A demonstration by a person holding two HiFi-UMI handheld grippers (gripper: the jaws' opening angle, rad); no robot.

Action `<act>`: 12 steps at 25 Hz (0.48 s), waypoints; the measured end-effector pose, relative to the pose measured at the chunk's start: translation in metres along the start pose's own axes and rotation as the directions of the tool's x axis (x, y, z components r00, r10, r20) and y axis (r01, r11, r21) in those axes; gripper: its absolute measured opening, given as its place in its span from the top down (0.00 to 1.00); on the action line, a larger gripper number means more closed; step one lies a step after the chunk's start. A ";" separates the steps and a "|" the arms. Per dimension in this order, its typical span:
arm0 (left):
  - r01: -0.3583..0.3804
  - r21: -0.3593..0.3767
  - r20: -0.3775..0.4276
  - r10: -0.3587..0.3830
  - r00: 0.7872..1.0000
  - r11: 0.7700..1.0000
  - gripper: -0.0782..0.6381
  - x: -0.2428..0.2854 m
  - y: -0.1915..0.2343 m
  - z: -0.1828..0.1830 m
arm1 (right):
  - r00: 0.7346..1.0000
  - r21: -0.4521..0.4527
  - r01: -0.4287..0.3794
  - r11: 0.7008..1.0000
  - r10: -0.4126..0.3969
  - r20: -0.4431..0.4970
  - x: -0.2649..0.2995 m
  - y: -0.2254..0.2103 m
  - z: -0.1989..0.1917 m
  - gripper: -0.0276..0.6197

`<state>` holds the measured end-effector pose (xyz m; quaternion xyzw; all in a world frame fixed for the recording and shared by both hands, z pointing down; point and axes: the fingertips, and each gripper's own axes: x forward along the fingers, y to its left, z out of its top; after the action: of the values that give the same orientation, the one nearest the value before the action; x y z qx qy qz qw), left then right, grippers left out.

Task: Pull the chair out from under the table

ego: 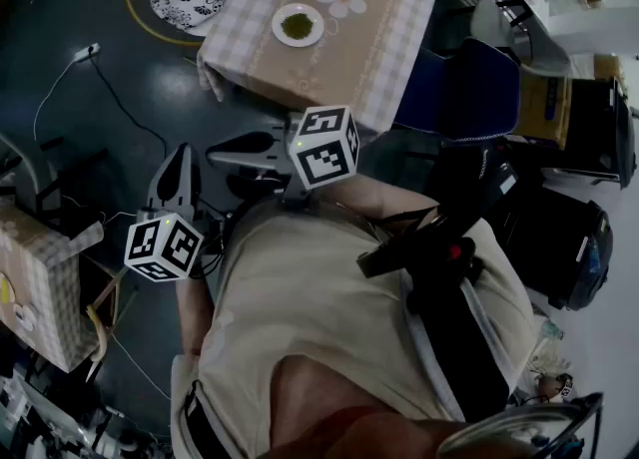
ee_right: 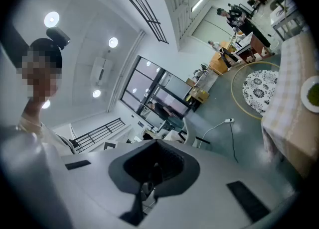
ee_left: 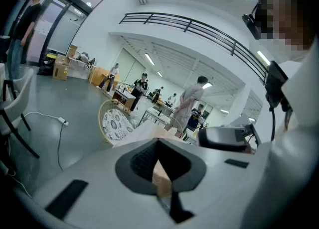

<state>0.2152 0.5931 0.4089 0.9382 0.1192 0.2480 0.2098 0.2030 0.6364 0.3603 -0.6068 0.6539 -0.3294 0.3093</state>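
Nearest, both tools hang in front of the person's chest, each with its jaws pressed together on nothing: the left tool [ego: 180, 163] tips downward, the right tool [ego: 225, 155] lies level. Farther off stands the cloth-covered surface [ego: 270, 68], with the blue chair [ego: 469, 88] tucked at its right side — well apart from both tools. My judgement: step round, open one tool, and take the backrest's top edge squarely before drawing back. Only the head view shows the chair; the gripper views show the round rug [ee_right: 261, 91] and distant people [ee_left: 192, 101] instead.
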 end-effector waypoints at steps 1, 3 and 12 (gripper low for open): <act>0.000 -0.005 0.006 0.000 1.000 1.000 0.89 -0.003 0.006 0.002 | 1.000 -0.001 -0.001 1.000 0.001 -0.003 0.007 0.001 -0.001 0.94; 0.001 -0.011 0.016 -0.001 1.000 1.000 0.89 -0.009 0.018 0.004 | 1.000 -0.006 -0.001 1.000 0.001 -0.009 0.019 0.002 -0.002 0.94; -0.064 -0.045 0.074 0.067 0.995 0.997 0.89 -0.059 0.078 0.011 | 0.996 0.065 -0.083 0.994 0.082 0.022 0.082 0.010 -0.009 0.94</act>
<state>0.1799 0.5009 0.4109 0.9456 0.0749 0.2217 0.2260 0.1839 0.5555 0.3570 -0.5719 0.6641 -0.3319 0.3488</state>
